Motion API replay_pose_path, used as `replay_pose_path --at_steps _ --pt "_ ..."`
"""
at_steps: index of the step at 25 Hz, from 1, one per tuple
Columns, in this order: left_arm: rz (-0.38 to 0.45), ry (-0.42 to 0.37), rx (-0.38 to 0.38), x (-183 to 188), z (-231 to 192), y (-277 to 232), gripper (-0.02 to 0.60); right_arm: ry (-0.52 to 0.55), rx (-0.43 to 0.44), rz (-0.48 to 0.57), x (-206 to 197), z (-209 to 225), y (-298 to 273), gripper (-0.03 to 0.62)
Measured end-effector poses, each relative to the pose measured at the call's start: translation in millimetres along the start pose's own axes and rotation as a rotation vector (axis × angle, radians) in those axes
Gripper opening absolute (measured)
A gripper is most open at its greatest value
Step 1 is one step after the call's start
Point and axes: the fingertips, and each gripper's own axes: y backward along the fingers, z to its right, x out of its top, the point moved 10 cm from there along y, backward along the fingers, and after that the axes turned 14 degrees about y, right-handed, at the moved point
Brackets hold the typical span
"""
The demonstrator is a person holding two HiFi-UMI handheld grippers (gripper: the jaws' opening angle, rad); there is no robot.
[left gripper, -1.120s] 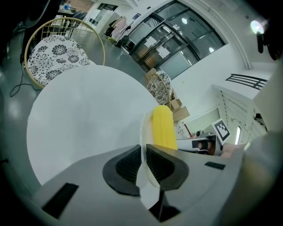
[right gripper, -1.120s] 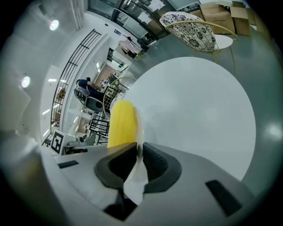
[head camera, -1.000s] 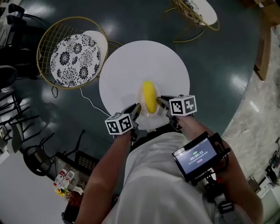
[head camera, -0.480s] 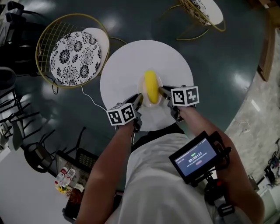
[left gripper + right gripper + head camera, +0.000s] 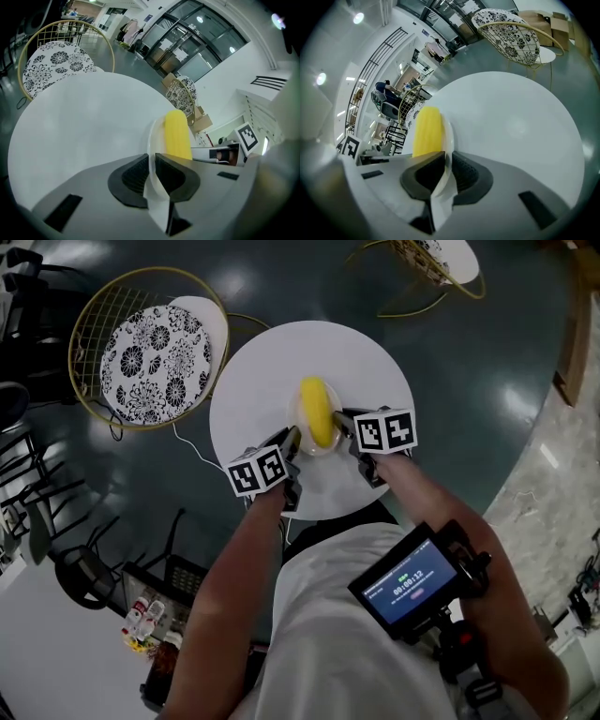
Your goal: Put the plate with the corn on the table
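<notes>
A yellow corn cob [image 5: 316,412] lies on a small white plate [image 5: 302,443] over the round white table [image 5: 262,371]. My left gripper [image 5: 293,439] is shut on the plate's left rim and my right gripper [image 5: 341,420] is shut on its right rim. In the left gripper view the plate's rim [image 5: 152,140] stands edge-on between the jaws [image 5: 152,171], with the corn [image 5: 177,135] beyond. In the right gripper view the rim [image 5: 449,136] is pinched likewise at the gripper [image 5: 447,171], the corn [image 5: 426,130] on its left. Whether the plate touches the table I cannot tell.
A gold wire chair with a floral cushion [image 5: 157,362] stands left of the table, and another wire chair [image 5: 427,266] at the far right. A white cable [image 5: 192,456] runs over the dark floor. A screen [image 5: 410,582] hangs at the person's chest.
Both grippers have carried the plate with the corn forward, from the table's near edge toward its middle. Both stay shut on the rim.
</notes>
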Motion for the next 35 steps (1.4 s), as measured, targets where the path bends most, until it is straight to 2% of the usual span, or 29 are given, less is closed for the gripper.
replay_pose_path --at_steps 7,13,23,29,30,33,34,35 --pt "0.017 -0.009 0.020 0.0 2.6 -2.7 0.043 0.035 -0.011 -0.002 1.6 -1.8 -2.3 0.049" --pt "0.022 -0.058 0.051 -1.8 7.0 -3.4 0.044 0.123 -0.043 -0.008 2.7 -5.7 -4.0 0.050" --pt "0.077 -0.049 0.071 -8.9 -5.1 20.7 0.086 0.095 -0.127 0.061 -7.0 -6.9 13.3 0.052" --pt "0.101 -0.062 0.033 -20.4 -7.1 47.1 0.084 0.091 -0.134 0.096 -16.0 -16.8 34.9 0.049" --pt "0.105 -0.071 0.025 -22.0 -6.2 51.7 0.083 0.090 -0.132 0.105 -17.4 -19.5 38.0 0.048" --pt "0.123 -0.092 0.013 -30.2 -4.6 67.9 0.024 0.095 -0.121 0.125 -25.7 -30.4 46.5 0.048" --pt "0.129 -0.096 0.011 -33.9 -4.5 73.2 0.008 0.099 -0.120 0.129 -29.2 -34.1 49.4 0.013" --pt "0.134 -0.099 0.010 -37.5 -4.7 78.0 0.008 0.105 -0.122 0.132 -32.2 -37.3 52.4 0.008"
